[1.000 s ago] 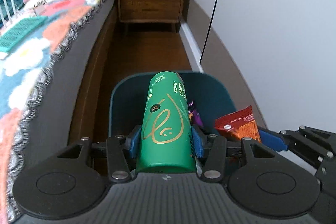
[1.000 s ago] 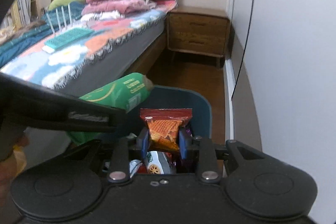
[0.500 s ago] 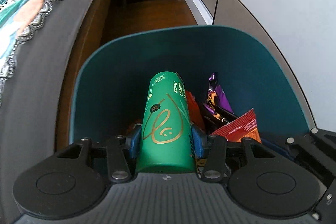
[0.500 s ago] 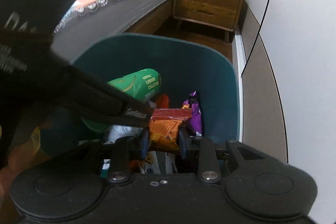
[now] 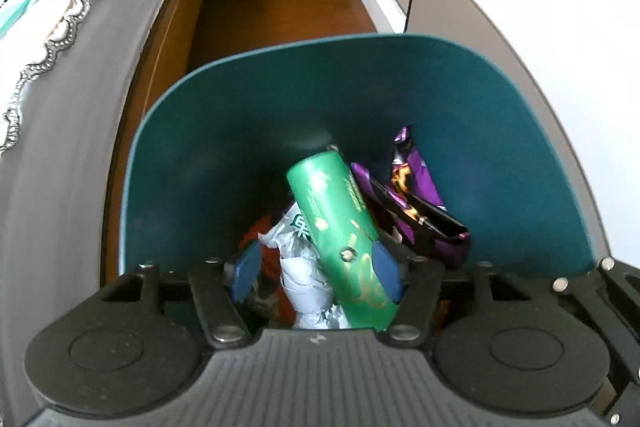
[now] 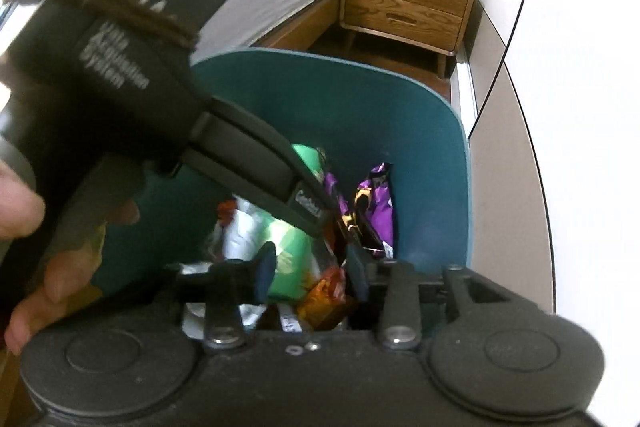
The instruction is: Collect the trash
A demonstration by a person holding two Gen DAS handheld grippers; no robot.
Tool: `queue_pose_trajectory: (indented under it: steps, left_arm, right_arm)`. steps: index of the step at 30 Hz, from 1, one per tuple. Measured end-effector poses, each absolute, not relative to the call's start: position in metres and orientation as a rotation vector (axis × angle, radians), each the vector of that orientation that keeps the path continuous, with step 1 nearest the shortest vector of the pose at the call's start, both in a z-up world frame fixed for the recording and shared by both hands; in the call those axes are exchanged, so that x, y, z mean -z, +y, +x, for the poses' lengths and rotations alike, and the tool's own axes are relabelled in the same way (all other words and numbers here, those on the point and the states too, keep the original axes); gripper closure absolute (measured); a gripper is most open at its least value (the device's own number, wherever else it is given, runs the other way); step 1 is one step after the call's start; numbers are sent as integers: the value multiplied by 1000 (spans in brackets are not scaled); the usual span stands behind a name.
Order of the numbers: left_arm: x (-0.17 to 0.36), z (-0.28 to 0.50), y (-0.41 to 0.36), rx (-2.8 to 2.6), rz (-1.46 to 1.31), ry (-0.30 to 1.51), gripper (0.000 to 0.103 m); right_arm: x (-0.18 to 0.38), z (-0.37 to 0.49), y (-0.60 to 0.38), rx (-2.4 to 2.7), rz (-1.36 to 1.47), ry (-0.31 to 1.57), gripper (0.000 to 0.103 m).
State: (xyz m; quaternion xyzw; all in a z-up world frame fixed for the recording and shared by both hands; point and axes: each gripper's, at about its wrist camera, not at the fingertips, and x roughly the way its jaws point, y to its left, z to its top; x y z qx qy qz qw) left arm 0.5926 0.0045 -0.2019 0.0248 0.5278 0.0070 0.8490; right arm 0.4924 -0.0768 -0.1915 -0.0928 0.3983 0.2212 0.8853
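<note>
Both grippers hang over the teal trash bin [image 5: 240, 131], also in the right wrist view [image 6: 400, 115]. My left gripper [image 5: 316, 273] is open; the green can [image 5: 340, 231] lies tilted between its fingers, loose, leaning on the right pad, resting on crumpled white paper [image 5: 308, 283] in the bin. My right gripper [image 6: 310, 273] is open; the orange snack packet [image 6: 326, 297] lies below it among the trash. The green can [image 6: 290, 263] shows there too, partly hidden by the left gripper's body [image 6: 160, 99]. Purple wrappers [image 5: 412, 195] lean on the bin's right side.
A bed with a grey mattress side [image 5: 68, 99] runs along the left. A wooden nightstand [image 6: 408, 3] stands behind the bin. White wardrobe doors [image 5: 540, 7] are on the right. Wood floor [image 5: 280, 15] lies between them.
Both grippers have opened. The green can has slipped from the left jaws and tilted into the bin. The orange packet has dropped from the right jaws into the trash.
</note>
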Motion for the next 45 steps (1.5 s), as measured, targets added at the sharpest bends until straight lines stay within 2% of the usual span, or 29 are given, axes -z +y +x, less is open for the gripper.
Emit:
queue_pose_trajectory:
  steps: [9, 24, 36, 41, 44, 45]
  left_arm:
    - [138, 546, 7, -25, 22, 1031, 43]
    - [9, 405, 17, -12, -15, 875, 43]
    - [-42, 281, 17, 39, -57, 764, 42]
    - [-59, 233, 15, 47, -43, 698, 36]
    - [-66, 209, 13, 53, -45, 674, 35]
    - [-68, 201, 13, 56, -51, 666, 31]
  right_arm:
    - [139, 458, -100, -416, -139, 803, 50]
    - [31, 360, -156, -382, -4, 695, 44]
    - [-11, 264, -171, -402, 22, 560, 34]
    - [-19, 221, -178, -407, 41, 515, 30]
    - [-26, 196, -181, -420, 55, 488, 23]
    - [-28, 189, -182, -427, 59, 480, 21]
